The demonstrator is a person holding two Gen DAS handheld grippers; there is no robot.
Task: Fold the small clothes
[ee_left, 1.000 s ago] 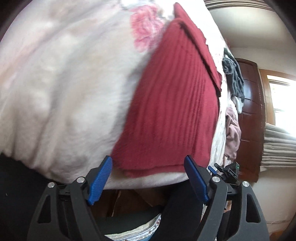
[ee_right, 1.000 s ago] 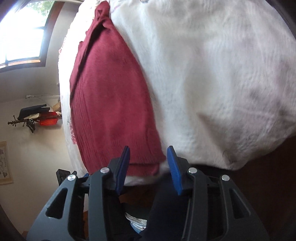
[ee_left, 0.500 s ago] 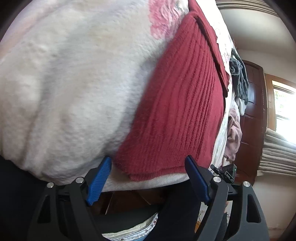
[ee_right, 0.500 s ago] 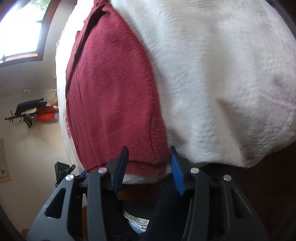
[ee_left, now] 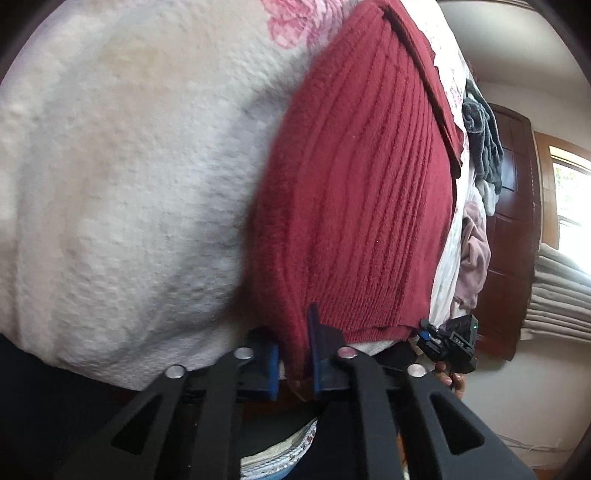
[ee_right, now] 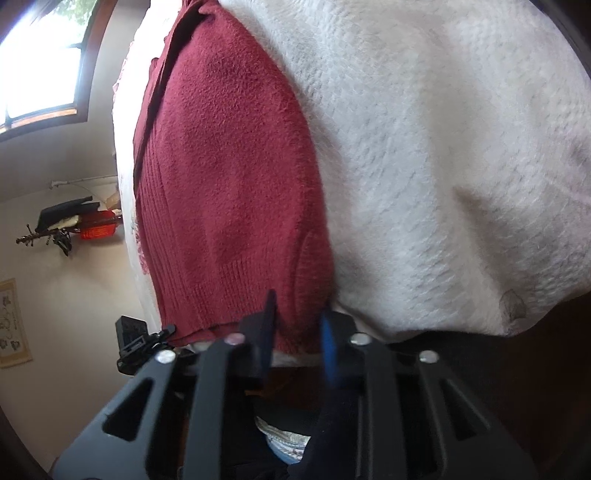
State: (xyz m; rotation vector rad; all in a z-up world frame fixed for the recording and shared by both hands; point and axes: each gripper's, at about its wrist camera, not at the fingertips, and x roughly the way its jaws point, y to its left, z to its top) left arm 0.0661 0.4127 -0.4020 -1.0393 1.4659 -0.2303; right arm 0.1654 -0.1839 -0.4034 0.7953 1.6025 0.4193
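Sweater: a dark red ribbed knit sweater (ee_left: 369, 192) lay flat on a white bedspread (ee_left: 122, 177), its near hem at the bed's edge, closest to both cameras.
Left tongs: the left tongs (ee_left: 293, 354) were pinching the sweater's near left corner, blue pads (ee_left: 271, 363) close on either side of a bunched fold of red knit.
Right tongs: the right tongs (ee_right: 297, 339) were pinching the near right corner of the hem; red cloth filled the narrow gap between the blue pads (ee_right: 328, 350).
Bedspread: white and textured, with a pink flower print (ee_left: 291, 18) near the far end in the left view.
Other clothes: a grey garment (ee_left: 480, 140) and a pale pink one (ee_left: 474, 251) lay heaped beyond the sweater's right side.
Room: a dark wooden door (ee_left: 513, 229) and a bright window (ee_right: 40, 62) stood behind.
Writing: a framed sheet (ee_right: 13, 325) hung on the wall in the right view, its marks too small to read; no brand or label was legible anywhere.
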